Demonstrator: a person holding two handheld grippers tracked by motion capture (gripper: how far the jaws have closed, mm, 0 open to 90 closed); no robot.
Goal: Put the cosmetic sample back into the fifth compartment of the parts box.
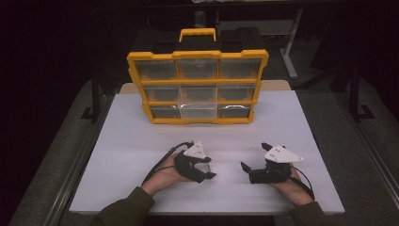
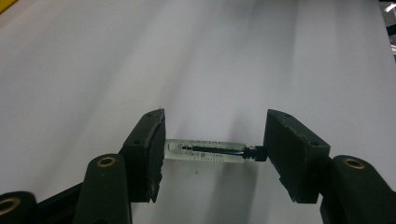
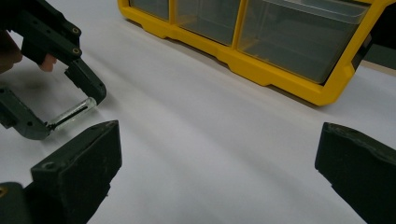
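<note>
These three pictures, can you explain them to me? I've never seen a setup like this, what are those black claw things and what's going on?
A person sits at a white table and holds a hand-operated two-jaw gripper in each hand; there is no robot arm. The high view looks down from above. The other two pictures come from cameras riding on each gripper, looking along its black jaws. At the back stands a yellow organizer box with clear drawers. The left gripper holds a small clear glass vial end to end between its jaws, just above the table. The right gripper is open with nothing between its jaws, resting nearby.
</note>
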